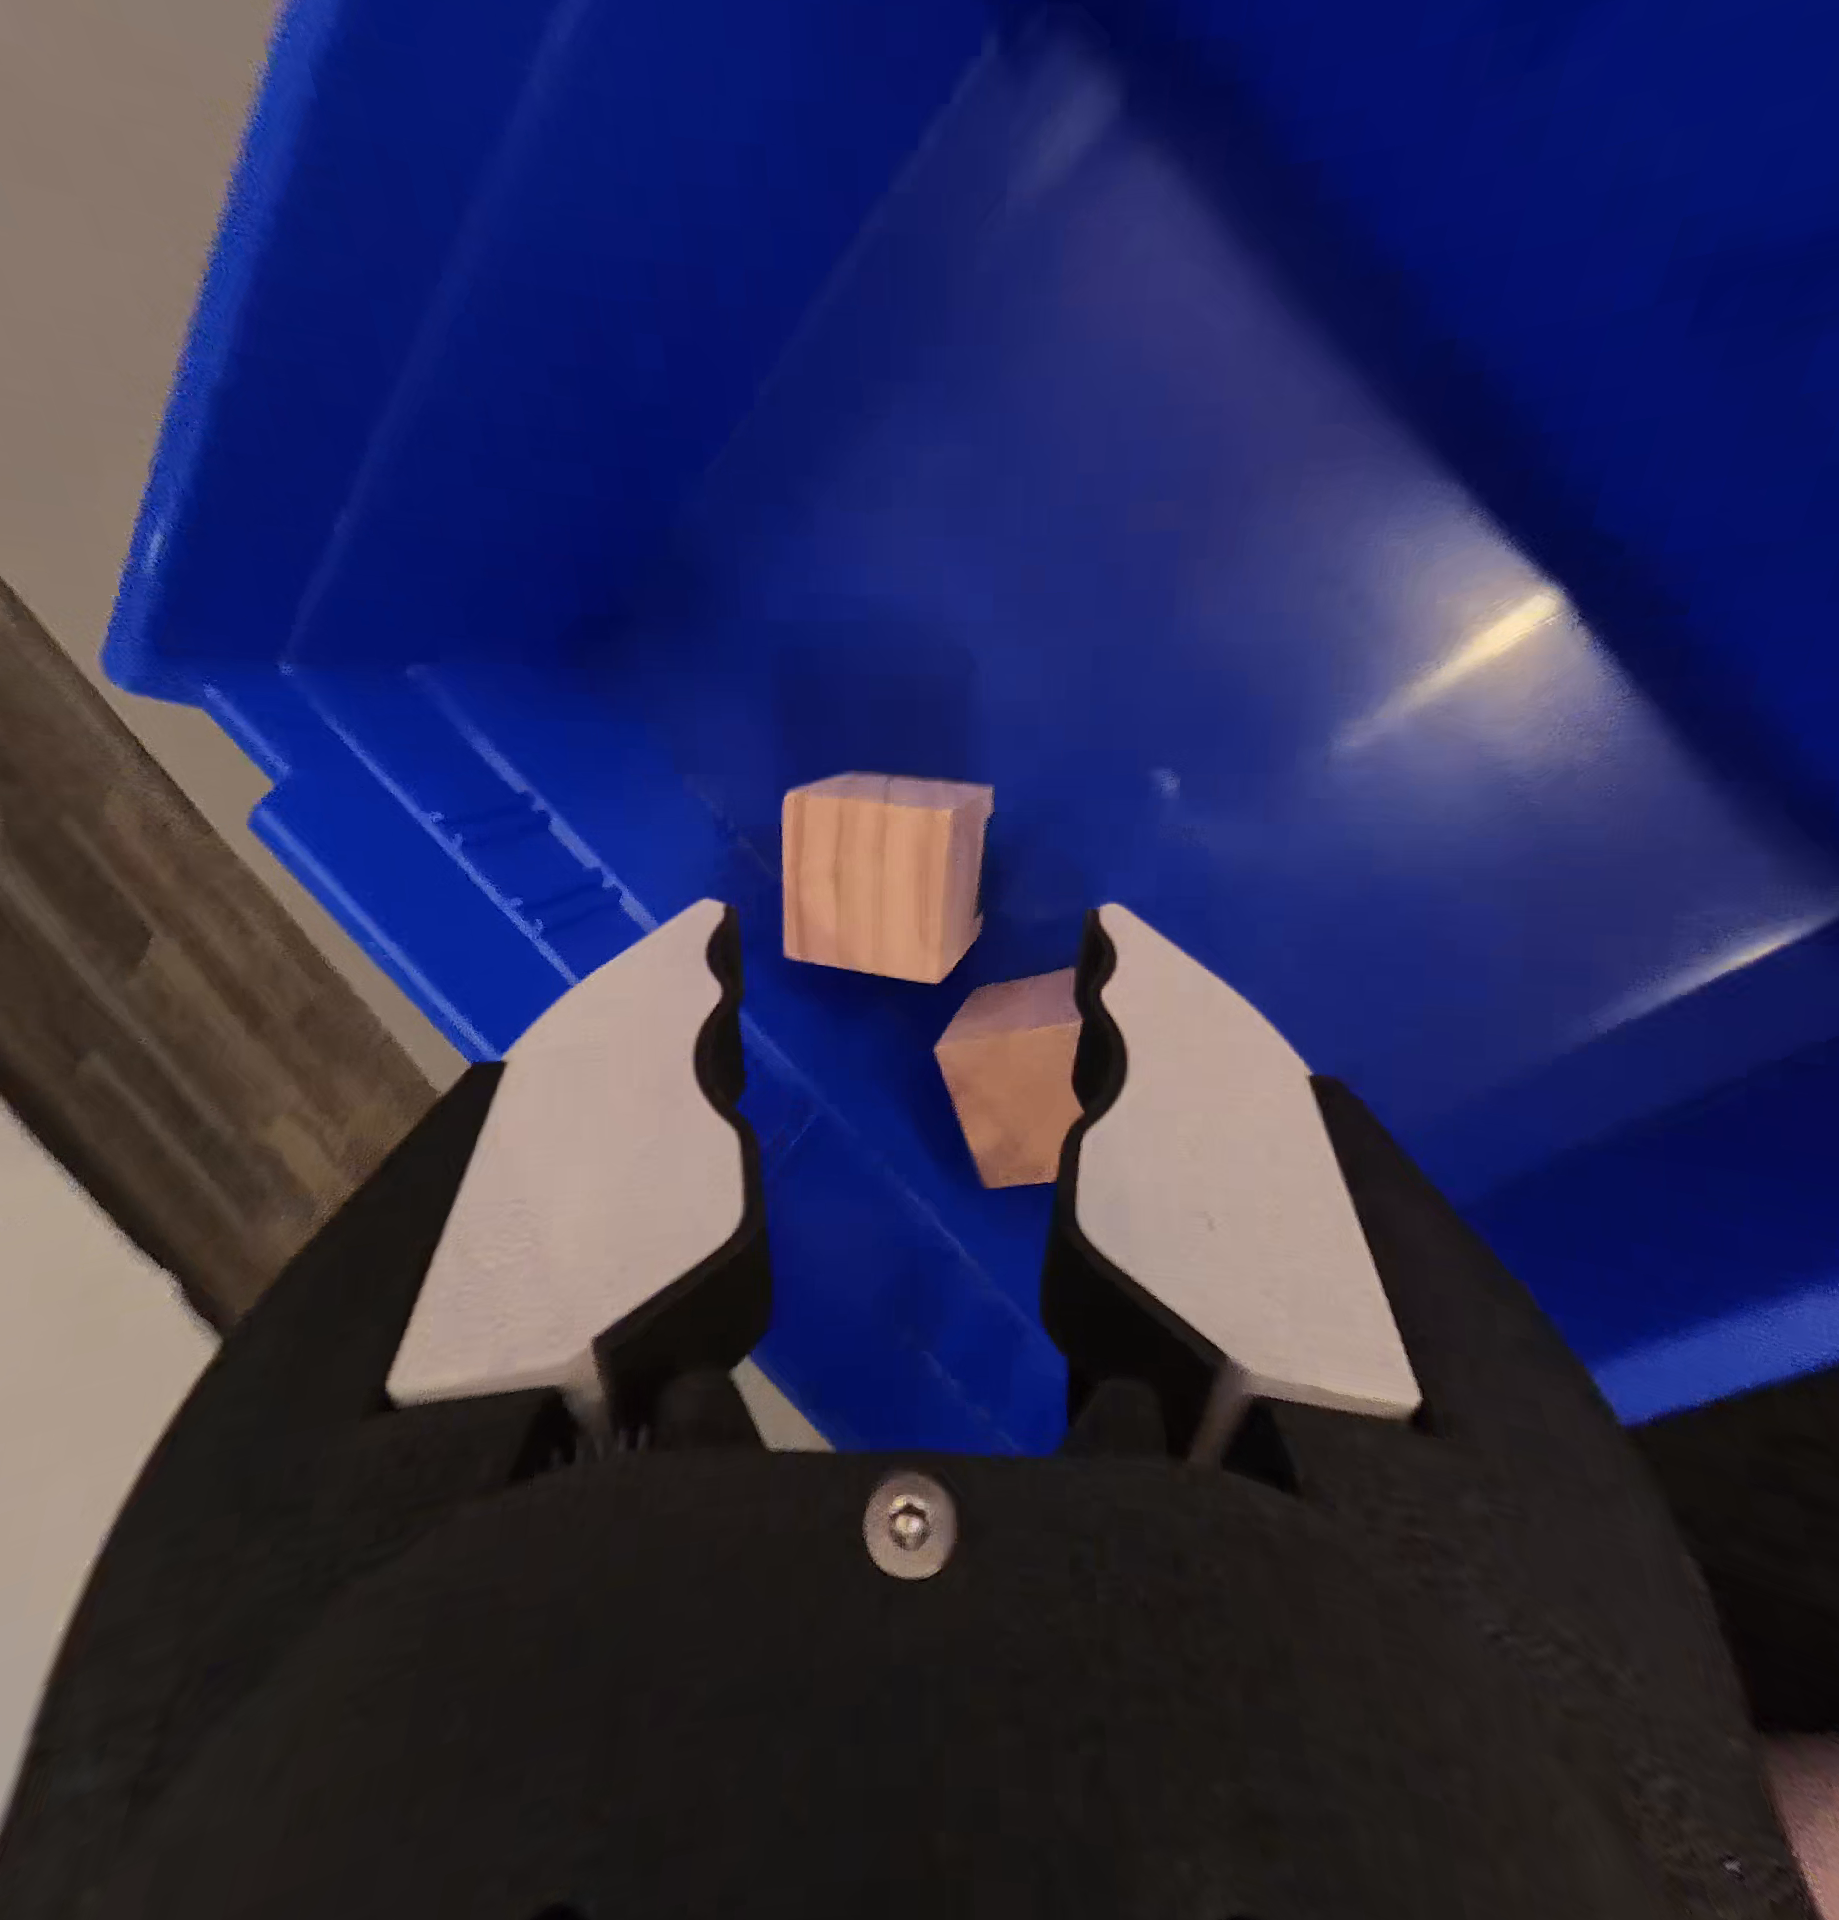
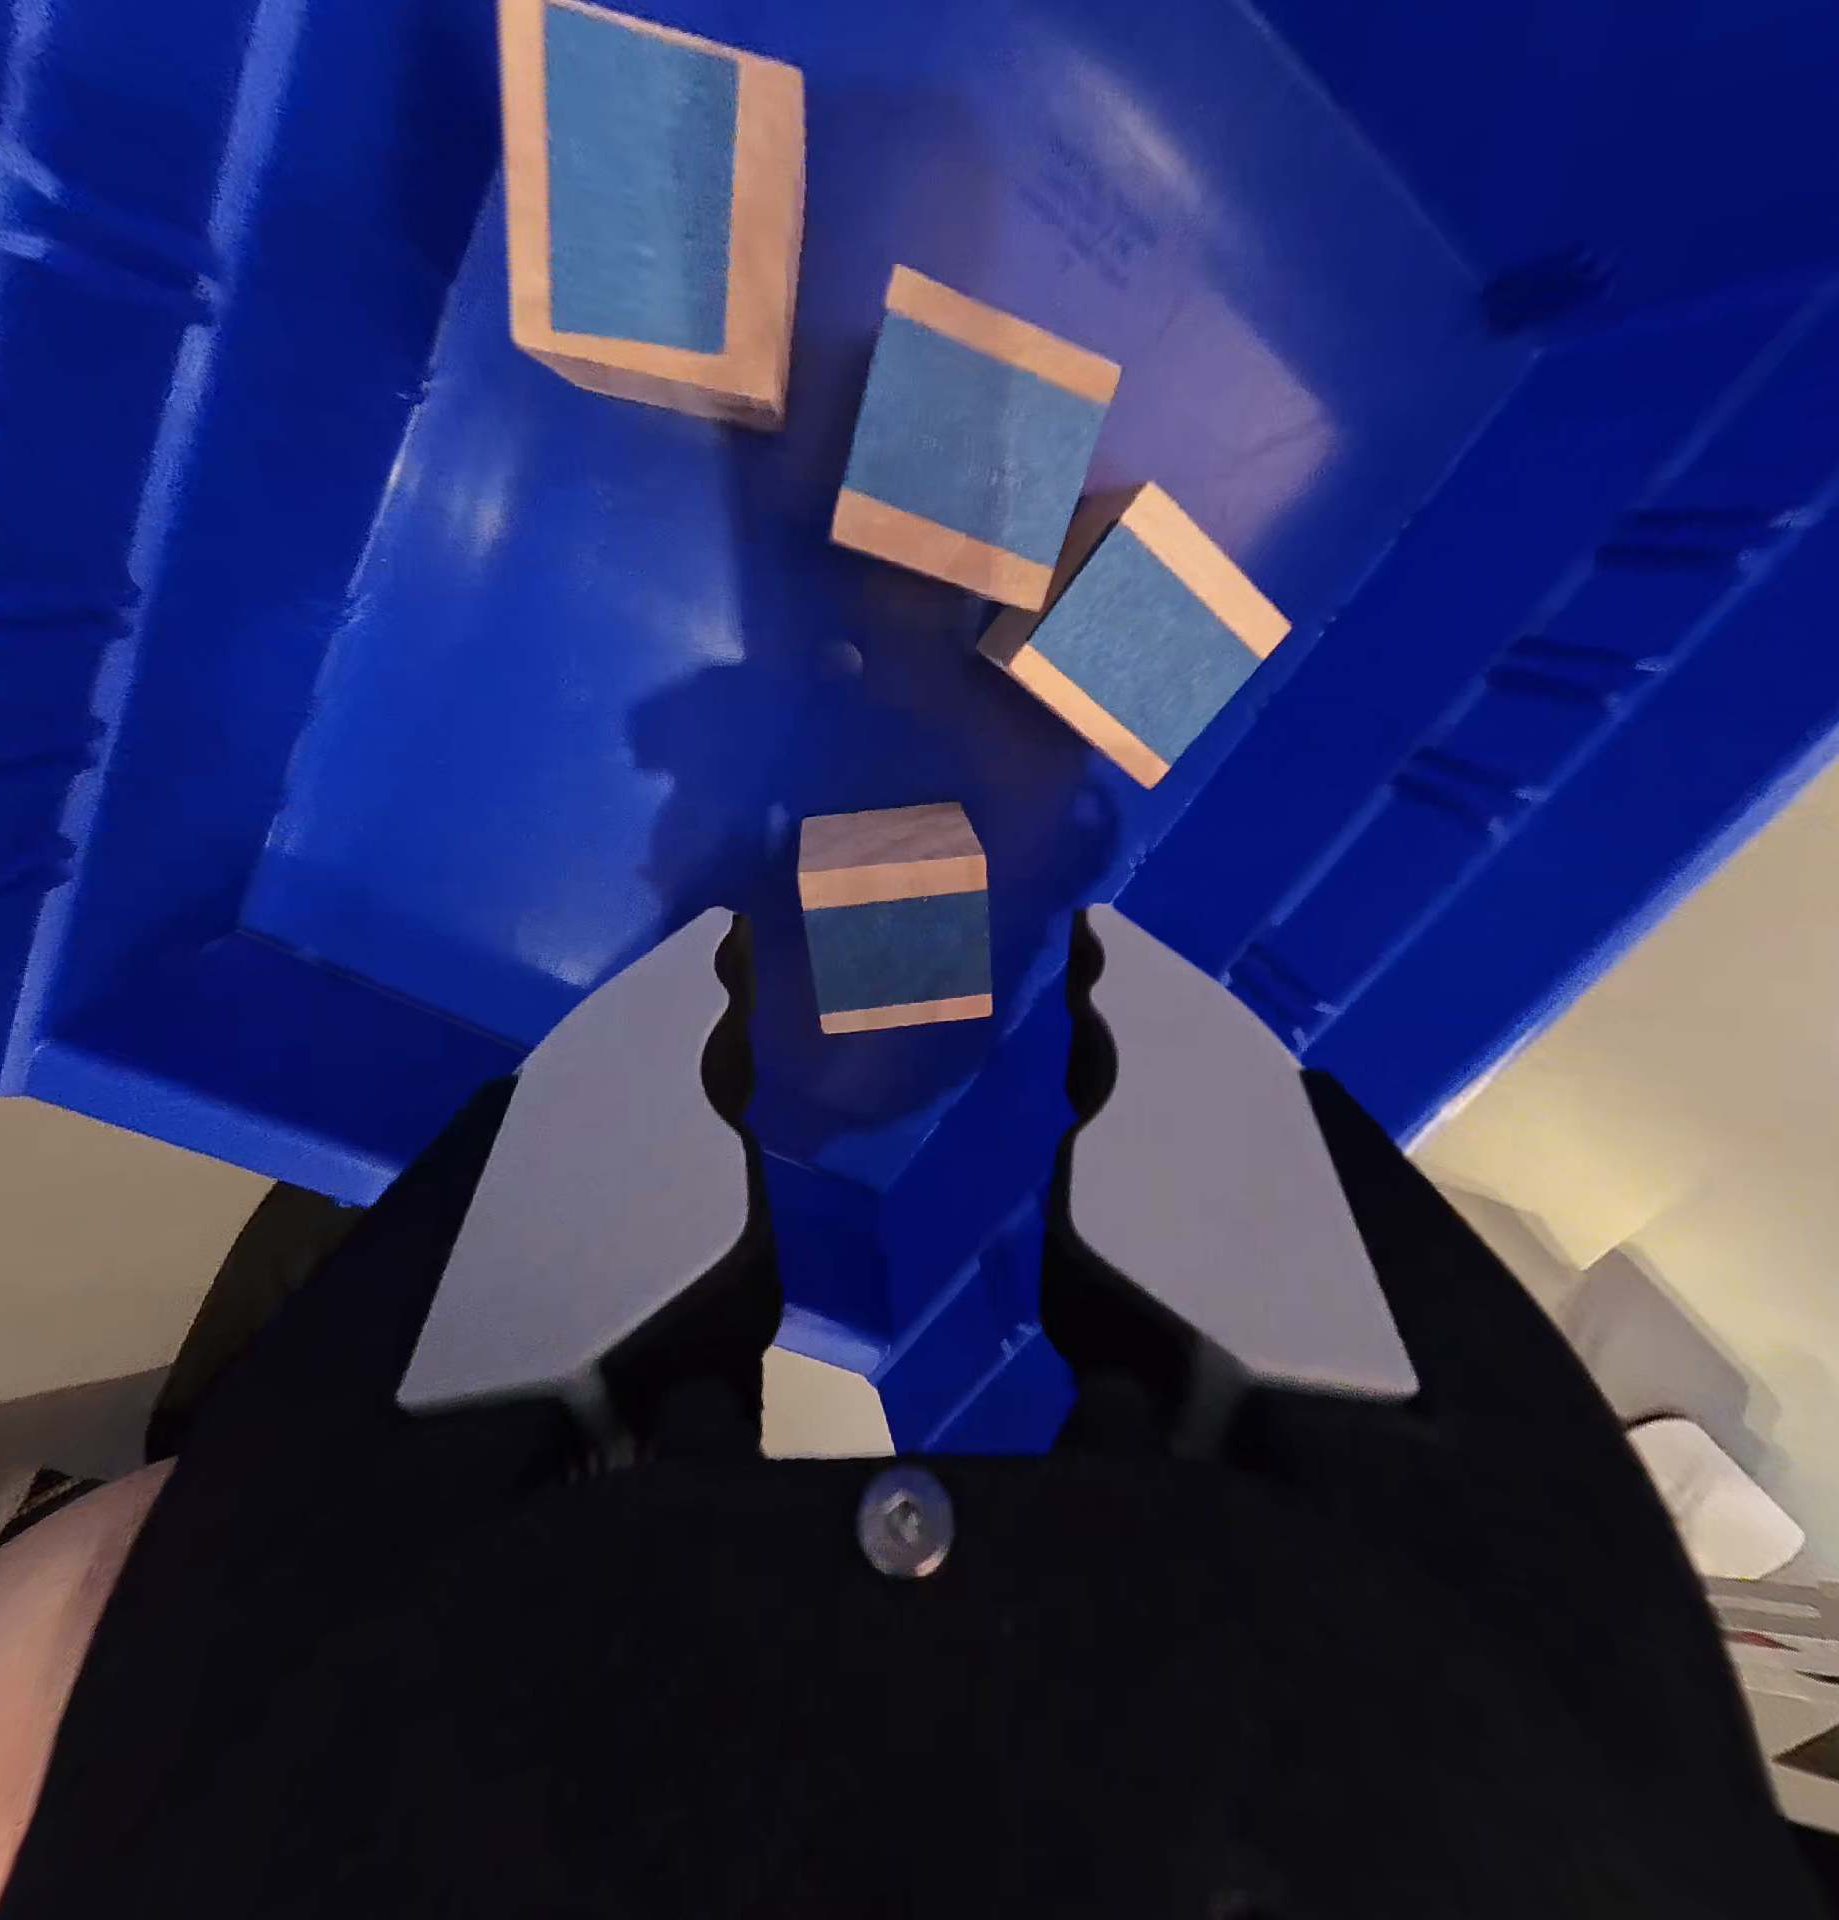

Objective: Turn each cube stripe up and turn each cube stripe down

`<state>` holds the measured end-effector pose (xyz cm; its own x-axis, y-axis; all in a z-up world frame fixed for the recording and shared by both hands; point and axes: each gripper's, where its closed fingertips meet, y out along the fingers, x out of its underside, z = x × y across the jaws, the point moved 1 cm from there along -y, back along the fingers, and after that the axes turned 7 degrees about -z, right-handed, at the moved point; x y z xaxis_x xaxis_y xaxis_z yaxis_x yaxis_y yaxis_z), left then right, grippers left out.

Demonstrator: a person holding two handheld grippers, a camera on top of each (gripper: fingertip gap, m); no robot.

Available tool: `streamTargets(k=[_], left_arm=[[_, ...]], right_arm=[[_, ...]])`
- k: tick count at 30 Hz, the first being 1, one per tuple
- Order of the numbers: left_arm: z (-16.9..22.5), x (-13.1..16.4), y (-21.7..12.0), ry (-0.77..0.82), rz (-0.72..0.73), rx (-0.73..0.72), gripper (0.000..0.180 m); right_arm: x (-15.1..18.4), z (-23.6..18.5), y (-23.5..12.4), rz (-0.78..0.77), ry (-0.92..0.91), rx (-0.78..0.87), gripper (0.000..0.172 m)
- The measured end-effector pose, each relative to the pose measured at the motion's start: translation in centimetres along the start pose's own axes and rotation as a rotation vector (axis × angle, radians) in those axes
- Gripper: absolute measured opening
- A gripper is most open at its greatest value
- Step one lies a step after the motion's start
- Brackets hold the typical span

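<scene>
Left hand-held gripper [image 1: 907, 914] hanging over the blue bin [image 1: 1310, 520], jaws spread wide and gripping nothing. Plain cube [image 1: 879, 878] sitting on the bin floor just past the fingertips, no stripe showing, clear of both pads. Second plain cube [image 1: 1008, 1081] tilted, right by the right finger, partly hidden behind it, so contact hard to call.

Right hand-held gripper [image 2: 907, 914] also wide apart and bare, above another bin [image 2: 375, 623]. Striped cube [image 2: 894, 920] between the tips, gap on either side, stripe facing the camera. Farther out, three more cubes stripe up: [image 2: 1133, 634], [image 2: 972, 436], [image 2: 650, 208]. Pale counter [image 2: 1673, 987] off to the right.
</scene>
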<state>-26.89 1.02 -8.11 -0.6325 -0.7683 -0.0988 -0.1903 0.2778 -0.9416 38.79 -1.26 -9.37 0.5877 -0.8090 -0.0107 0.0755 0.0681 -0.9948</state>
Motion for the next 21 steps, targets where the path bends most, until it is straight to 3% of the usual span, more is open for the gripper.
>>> streamTargets(k=[15, 21], left_arm=[[-0.8, 0.0, 4.6, 0.018, -0.116, -0.022, 0.045], [-1.3, 0.1, 2.3, -0.002, -0.074, -0.054, 0.044]], right_arm=[[-0.4, -1.2, 0.2, -0.029, -0.061, -0.010, 0.060], [-0.6, -0.3, -1.6, 0.038, -0.031, 0.052, 0.058]])
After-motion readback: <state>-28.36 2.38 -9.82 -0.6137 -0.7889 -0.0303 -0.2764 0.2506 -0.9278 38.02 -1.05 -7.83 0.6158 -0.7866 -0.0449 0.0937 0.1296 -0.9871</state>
